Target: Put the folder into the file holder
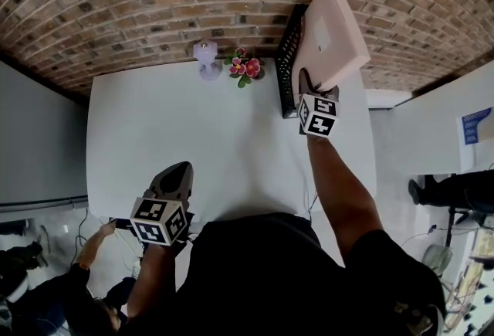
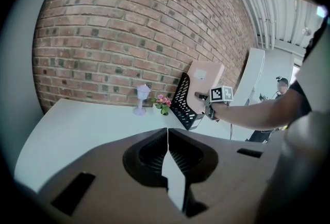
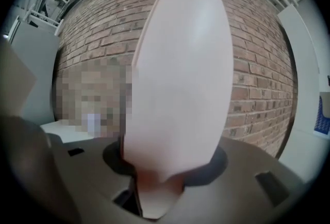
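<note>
- Left gripper view: left gripper (image 2: 167,135) jaws pressed together, empty, over the white table (image 2: 87,125).
- Right gripper view only: right gripper (image 3: 154,187) jaws clamp the folder (image 3: 180,73) by its lower edge.
- Head view: the pale pink, plain folder (image 1: 332,29) stands tilted at the black mesh file holder (image 1: 289,56); unclear if it is seated inside.

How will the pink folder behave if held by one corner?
Probably stiff: the folder looks flat though the right gripper grips only its lower edge. Likely light: one gripper carries it. It may tip, as it leans over the holder.
</note>
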Demonstrator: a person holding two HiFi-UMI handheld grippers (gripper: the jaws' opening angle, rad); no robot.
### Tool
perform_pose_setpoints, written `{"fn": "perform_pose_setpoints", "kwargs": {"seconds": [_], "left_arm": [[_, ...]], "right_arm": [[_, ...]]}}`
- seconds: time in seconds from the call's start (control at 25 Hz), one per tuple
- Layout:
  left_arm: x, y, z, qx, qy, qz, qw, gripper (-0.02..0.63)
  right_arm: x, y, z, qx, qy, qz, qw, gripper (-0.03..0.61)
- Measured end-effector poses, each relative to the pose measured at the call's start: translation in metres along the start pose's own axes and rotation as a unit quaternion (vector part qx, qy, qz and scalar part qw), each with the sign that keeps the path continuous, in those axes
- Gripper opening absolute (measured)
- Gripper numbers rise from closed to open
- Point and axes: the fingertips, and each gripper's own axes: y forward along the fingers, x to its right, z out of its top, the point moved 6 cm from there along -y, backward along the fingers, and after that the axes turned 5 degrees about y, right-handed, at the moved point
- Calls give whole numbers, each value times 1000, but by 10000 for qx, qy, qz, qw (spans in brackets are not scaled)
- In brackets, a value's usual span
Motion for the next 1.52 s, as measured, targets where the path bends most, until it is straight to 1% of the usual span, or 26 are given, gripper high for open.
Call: {"fn": "perform_pose_setpoints", "kwargs": {"seconds": [0.32, 0.72, 0.8, 0.96, 1.24, 1.4, 1.52], "left_arm": [[1, 0, -1, -20, -31, 18, 10000, 6], [4, -5, -4, -30, 24, 34, 10000, 6], [5, -6, -3, -19, 37, 50, 10000, 6], [6, -7, -3, 6, 54, 21, 10000, 6], [9, -7, -2, 57, 138, -60, 9999, 6], [7, -6, 2, 105, 277, -10, 9996, 5], [7, -4, 8, 147, 410, -49, 9990, 6]], "right_arm": [[4, 7, -35, -742, -331, 21, 9967, 229], [3, 11, -66, -1503, -354, 83, 9880, 255], [5, 12, -69, -1639, -375, 81, 9857, 268], [4, 11, -68, -1758, -414, 112, 9835, 296], [10, -6, -64, -1731, -258, 59, 9845, 299], [11, -24, -61, -1696, -253, 55, 9852, 304], [11, -46, -57, -1652, -258, 103, 9859, 305]]}}
